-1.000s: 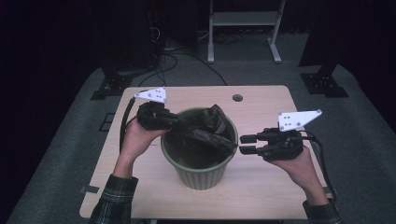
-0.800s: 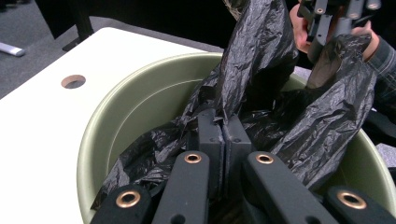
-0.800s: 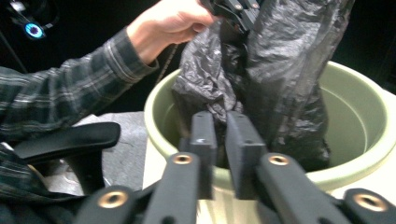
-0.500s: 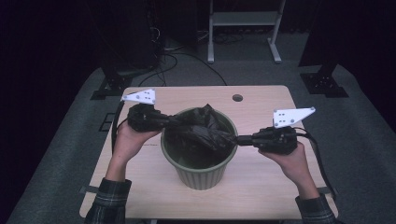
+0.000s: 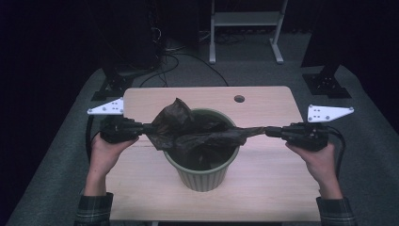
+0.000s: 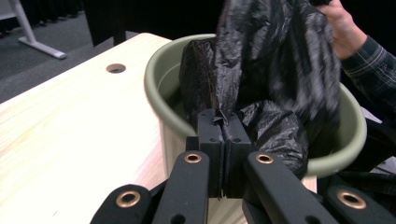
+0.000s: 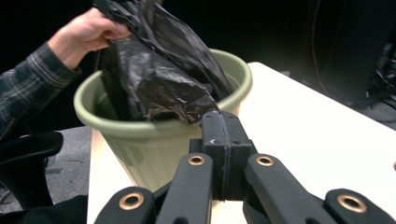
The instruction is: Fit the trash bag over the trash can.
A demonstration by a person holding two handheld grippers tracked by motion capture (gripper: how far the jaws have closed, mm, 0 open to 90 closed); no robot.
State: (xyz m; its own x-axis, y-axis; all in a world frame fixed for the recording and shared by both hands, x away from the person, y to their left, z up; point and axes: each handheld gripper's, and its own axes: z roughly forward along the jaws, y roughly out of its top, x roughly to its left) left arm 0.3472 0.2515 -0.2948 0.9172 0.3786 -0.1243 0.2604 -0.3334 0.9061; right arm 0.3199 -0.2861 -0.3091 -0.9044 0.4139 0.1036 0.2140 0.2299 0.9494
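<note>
Over the bin (image 5: 202, 172), grippers (both clamped) apparently stretch bag (image 5: 197, 134).

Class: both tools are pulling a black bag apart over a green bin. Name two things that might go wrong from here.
1. The bag is thin and stretched taut between the left tool and right tool; it may tear or slip from the shut jaws.
2. The bin stands unheld on the table; an uneven pull might tip or drag it.
</note>
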